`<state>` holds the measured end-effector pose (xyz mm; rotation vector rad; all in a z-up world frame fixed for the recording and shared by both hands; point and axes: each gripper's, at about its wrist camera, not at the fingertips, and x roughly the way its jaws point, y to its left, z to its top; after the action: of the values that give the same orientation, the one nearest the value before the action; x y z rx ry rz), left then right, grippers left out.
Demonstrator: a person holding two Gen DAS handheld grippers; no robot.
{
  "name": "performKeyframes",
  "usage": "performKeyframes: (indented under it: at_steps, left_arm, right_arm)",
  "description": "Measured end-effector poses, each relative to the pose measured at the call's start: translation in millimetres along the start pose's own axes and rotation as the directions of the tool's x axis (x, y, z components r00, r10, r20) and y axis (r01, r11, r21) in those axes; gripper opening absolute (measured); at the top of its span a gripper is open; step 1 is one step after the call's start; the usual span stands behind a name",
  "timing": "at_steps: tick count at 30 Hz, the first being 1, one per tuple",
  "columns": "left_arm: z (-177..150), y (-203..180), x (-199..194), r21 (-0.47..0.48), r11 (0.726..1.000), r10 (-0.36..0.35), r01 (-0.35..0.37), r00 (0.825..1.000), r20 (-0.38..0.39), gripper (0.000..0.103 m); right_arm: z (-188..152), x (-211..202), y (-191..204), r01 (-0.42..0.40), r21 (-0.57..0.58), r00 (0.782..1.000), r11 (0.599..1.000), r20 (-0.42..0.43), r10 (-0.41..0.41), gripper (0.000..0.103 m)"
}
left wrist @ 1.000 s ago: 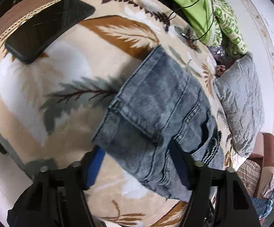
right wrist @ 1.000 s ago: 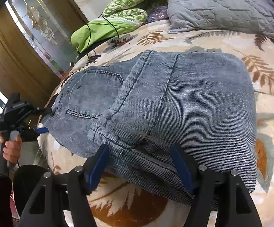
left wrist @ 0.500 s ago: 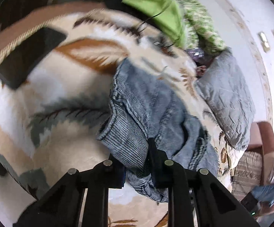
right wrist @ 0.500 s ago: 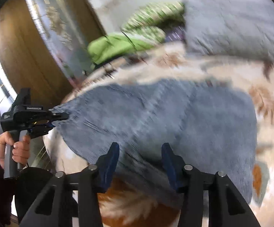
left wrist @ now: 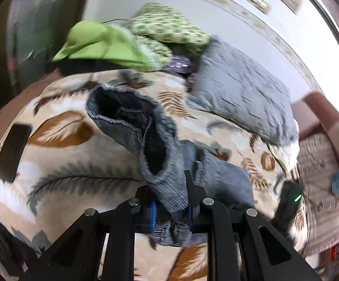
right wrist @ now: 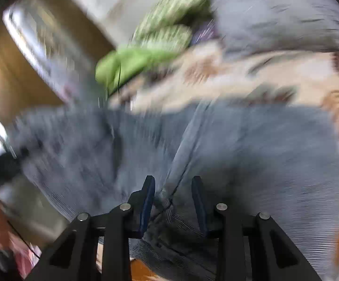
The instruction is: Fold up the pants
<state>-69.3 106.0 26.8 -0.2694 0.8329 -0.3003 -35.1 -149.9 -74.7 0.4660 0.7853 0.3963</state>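
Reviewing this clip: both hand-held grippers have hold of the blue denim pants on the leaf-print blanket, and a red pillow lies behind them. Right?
Not quite. The pillow is grey, not red, as the left wrist view shows. The rest stands: the left hand-held gripper and right hand-held gripper both pinch the blue denim pants on the leaf-print blanket.

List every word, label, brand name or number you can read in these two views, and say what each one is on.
None can be read.
Dark purple item between the green checked cloth and the grey pillow: light marks, too blurred to read.
Jeans, leaf-print blanket, dark phone: no text visible.
Right wrist view: motion-blurred throughout.
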Motion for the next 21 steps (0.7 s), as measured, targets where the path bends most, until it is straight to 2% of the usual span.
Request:
performKeyframes:
  at_steps: [4, 9, 12, 15, 17, 19, 21]
  left_arm:
    - [-0.9, -49.4, 8.5, 0.116, 0.993, -0.005, 0.008, 1.000, -0.025, 0.019]
    - [-17.7, -138.6, 49.6, 0.251, 0.965, -0.050, 0.078, 0.992, -0.118, 0.018]
    - [-39.6, -185.9, 88.6, 0.309, 0.941, -0.074, 0.140, 0.974, -0.213, 0.018]
    - [-54.5, -202.3, 116.7, 0.287, 0.935, -0.112, 0.207, 0.943, -0.314, 0.018]
    - [-54.6, -202.1, 111.3, 0.311, 0.921, -0.135, 0.233, 0.942, -0.306, 0.018]
    - [-46.7, -196.6, 98.6, 0.336, 0.914, -0.140, 0.229, 0.953, -0.269, 0.018]
    - [-29.5, -182.5, 78.7, 0.344, 0.916, -0.146, 0.208, 0.969, -0.197, 0.018]
  right_arm:
    - [18.9, -71.7, -40.4, -0.026, 0.141, 0.989, 0.990, 0.151, 0.004, 0.035]
    - [15.5, -149.3, -102.1, -0.031, 0.294, 0.951, 0.955, 0.304, -0.063, 0.035]
    - [13.3, -162.8, -137.6, -0.021, 0.394, 0.940, 0.919, 0.320, -0.116, 0.035]
    - [11.1, -168.0, -156.7, 0.011, 0.447, 0.940, 0.894, 0.300, -0.161, 0.037]
    - [13.2, -166.9, -160.2, 0.007, 0.459, 0.945, 0.888, 0.288, -0.156, 0.038]
    - [12.6, -167.0, -162.1, -0.006, 0.448, 0.951, 0.894, 0.278, -0.133, 0.038]
    - [16.0, -161.1, -157.0, 0.010, 0.421, 0.958, 0.907, 0.255, -0.129, 0.038]
